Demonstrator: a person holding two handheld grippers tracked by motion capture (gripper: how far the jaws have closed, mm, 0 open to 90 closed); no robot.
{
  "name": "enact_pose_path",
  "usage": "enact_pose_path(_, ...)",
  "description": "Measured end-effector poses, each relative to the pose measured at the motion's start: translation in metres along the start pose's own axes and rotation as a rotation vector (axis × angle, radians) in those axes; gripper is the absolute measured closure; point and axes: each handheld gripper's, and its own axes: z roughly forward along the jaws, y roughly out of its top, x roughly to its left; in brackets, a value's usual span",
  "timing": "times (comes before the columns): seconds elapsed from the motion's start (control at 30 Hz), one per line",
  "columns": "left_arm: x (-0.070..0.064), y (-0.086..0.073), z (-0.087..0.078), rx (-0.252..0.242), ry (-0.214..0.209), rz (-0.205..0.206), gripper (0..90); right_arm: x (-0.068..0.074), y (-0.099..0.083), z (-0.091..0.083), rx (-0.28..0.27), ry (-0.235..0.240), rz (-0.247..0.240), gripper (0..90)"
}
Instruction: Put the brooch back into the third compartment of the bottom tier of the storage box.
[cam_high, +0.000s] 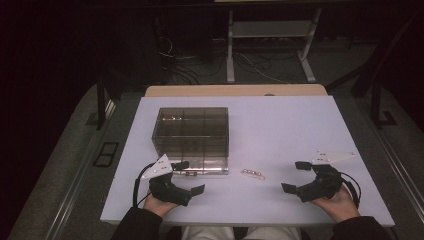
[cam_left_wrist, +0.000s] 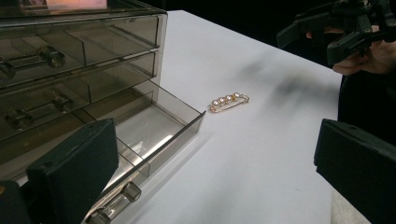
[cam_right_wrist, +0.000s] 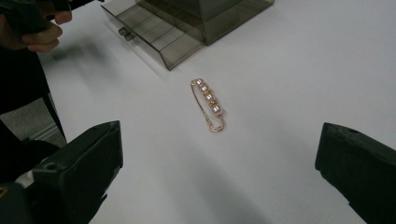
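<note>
Nearest the camera are my two forearms in dark sleeves, each hand gripping a pair of tongs over the near edge of the white table (cam_high: 300, 125). My left tongs (cam_high: 192, 176) sit just in front of the smoky drawer box (cam_high: 192, 132), at its near left corner, with the jaws spread wide and nothing between them. My right tongs (cam_high: 295, 176) hover well to the right of the box, jaws likewise spread and empty.

That box is a translucent grey plastic chest with three drawers, each with a clear bar handle, seen in the left gripper view (cam_left_wrist: 84, 56). Its bottom drawer (cam_left_wrist: 154, 126) is pulled out toward me. Dividers split the drawer into compartments, and the ones I can see hold nothing. Through the tinted top in the high view a small pale object shows at the back left of the box; I cannot tell what it is.

On the bare table just right of the open drawer's front corner lies a gold pin (cam_high: 252, 174) set with a row of small pearls, flat and apart from the box. It rests between my two tongs, nearer the left pair, and neither touches it. From the right gripper view the pin (cam_right_wrist: 208, 103) lies ahead of the open jaws, between them and the box.
</note>
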Motion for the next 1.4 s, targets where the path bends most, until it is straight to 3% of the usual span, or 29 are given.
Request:
enact_pose_path(0.87, -0.001, 0.000, 0.000, 0.000, -0.003, 0.001, 0.0, 0.002, 0.027, 0.017, 0.109, 0.048, -0.054, 0.4)
enact_pose_path(1.4, -0.001, 0.000, 0.000, 0.002, -0.006, 0.004, 0.0, 0.000, 0.037, 0.037, 0.173, 0.066, -0.079, 0.4)
